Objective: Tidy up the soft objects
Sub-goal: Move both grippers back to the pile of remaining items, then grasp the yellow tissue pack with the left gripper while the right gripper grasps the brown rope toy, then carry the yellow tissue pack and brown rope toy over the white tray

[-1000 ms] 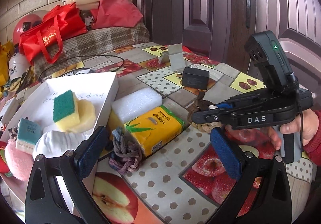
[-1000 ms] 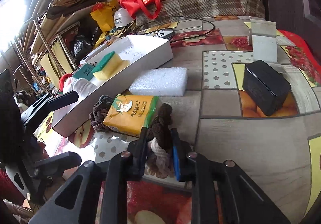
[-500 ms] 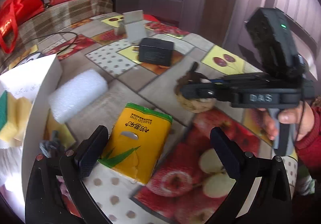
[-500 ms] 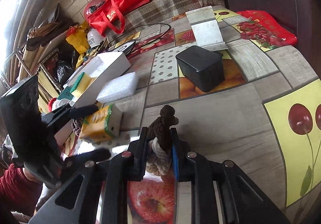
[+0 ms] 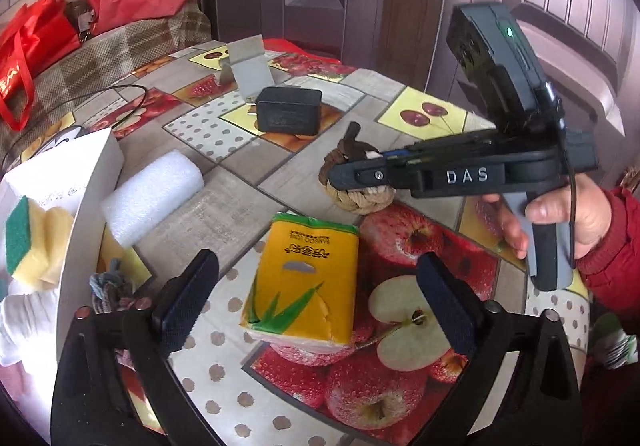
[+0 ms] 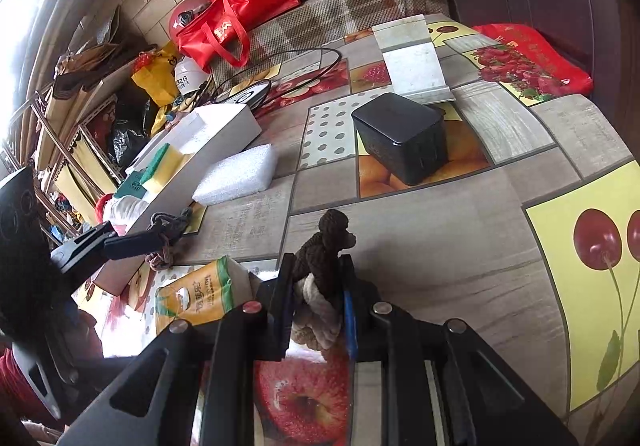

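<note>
The white box (image 5: 80, 182) at the table's left edge already holds sponges (image 5: 28, 242), but the foam block (image 5: 152, 194) and tissue pack (image 5: 304, 278) beside it aren't in yet. The left gripper (image 5: 316, 298) is wide, jaws just closing around the pack without touching, while the right gripper (image 6: 316, 298) pinches the rope toy (image 6: 320, 266) mid-table.

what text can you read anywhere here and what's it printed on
"DAS": side of the right gripper.
"BAMBOO LOVE": yellow tissue pack, above larger Chinese characters I can't make out.
White lettering on the red bag: unclear.
Handwriting on the white box: too faint.
Print on the white helmet: too small.
</note>
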`<state>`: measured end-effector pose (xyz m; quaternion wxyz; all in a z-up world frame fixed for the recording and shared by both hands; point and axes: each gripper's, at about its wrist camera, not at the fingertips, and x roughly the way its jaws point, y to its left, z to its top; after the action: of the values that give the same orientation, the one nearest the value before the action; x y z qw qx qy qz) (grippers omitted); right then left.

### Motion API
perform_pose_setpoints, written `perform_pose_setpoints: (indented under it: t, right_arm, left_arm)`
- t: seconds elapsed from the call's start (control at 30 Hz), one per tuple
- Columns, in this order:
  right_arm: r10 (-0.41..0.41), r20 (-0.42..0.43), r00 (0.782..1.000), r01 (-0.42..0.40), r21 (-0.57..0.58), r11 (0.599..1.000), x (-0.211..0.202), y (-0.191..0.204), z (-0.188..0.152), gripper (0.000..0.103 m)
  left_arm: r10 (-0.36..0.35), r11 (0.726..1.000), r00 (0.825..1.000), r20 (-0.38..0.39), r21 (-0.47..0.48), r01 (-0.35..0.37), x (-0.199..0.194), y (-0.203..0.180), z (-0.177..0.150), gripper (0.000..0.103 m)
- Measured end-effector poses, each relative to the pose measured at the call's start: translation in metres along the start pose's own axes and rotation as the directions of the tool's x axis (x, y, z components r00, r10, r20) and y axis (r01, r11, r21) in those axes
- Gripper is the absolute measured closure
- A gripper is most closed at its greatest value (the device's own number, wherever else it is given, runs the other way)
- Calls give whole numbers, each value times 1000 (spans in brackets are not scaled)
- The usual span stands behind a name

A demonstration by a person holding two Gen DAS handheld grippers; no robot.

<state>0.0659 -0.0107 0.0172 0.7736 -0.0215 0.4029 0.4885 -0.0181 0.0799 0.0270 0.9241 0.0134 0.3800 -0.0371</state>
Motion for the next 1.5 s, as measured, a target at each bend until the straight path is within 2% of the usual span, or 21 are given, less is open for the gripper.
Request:
perform_pose_setpoints:
  t: [0.07, 0.1, 0.13, 0.2, 0.3, 0.33, 0.4, 0.53, 0.63, 0.7, 0.77, 0.9, 1.1, 1.2, 1.33, 1.5]
  right_arm:
    - [-4, 2, 1000, 4, -5, 1000, 0, 1, 1, 83]
    - [-6, 4, 1000, 6, -8, 1000, 0, 2, 0, 83]
    - [-10, 7, 1000, 10, -10, 1000, -1, 2, 0, 83]
    - [-19, 18, 1000, 20, -16, 1000, -3, 4, 0, 83]
    - [-41, 59, 997, 43, -35, 998, -10, 8, -1, 83]
    - [-50, 82, 995, 54, -51, 997, -15, 12, -2, 83]
    - [-75, 144, 987, 89, -95, 991, -25, 22, -5, 83]
    - [-108, 287, 952, 168, -194, 966, -45, 47, -14, 83]
    - [-121, 336, 934, 213, -252, 944, -47, 62, -17, 84]
    - [-116, 349, 930, 219, -273, 937, -44, 70, -16, 83]
    - [-109, 347, 932, 216, -287, 933, -37, 78, -14, 83]
    - [-85, 333, 939, 197, -318, 928, -23, 94, -10, 83]
    - [-32, 299, 954, 149, -376, 914, 0, 127, -11, 83]
    - [-4, 278, 961, 121, -406, 906, 11, 145, -12, 83]
    - [30, 256, 966, 89, -439, 894, 24, 165, -13, 84]
    - [67, 236, 969, 50, -460, 886, 37, 186, -14, 84]
  left_arm:
    - [53, 998, 997, -48, 34, -51, 14, -7, -3, 44]
    - [66, 997, 996, -66, 44, -63, 20, -8, -5, 52]
    - [66, 997, 995, -68, 51, -63, 20, -9, -6, 54]
    - [70, 996, 997, -25, 53, -69, 12, -10, -7, 55]
    - [118, 991, 989, 90, 47, -123, -10, -12, -10, 55]
    - [142, 988, 979, 148, 37, -149, -22, -13, -12, 55]
    - [204, 978, 945, 254, -1, -211, -44, -10, -19, 55]
    - [349, 937, 877, 330, -101, -335, -75, 4, -39, 54]
    - [449, 894, 820, 355, -172, -415, -96, 19, -54, 54]
    - [504, 864, 787, 357, -216, -455, -108, 31, -64, 54]
    - [547, 836, 763, 344, -262, -482, -118, 44, -74, 54]
    - [612, 783, 734, 295, -357, -509, -134, 74, -96, 54]
    - [675, 709, 703, 226, -464, -531, -147, 112, -115, 54]
    - [695, 681, 691, 199, -492, -543, -149, 126, -119, 54]
    - [705, 664, 684, 185, -510, -547, -151, 135, -122, 54]
    - [703, 660, 691, 171, -519, -543, -151, 139, -123, 54]
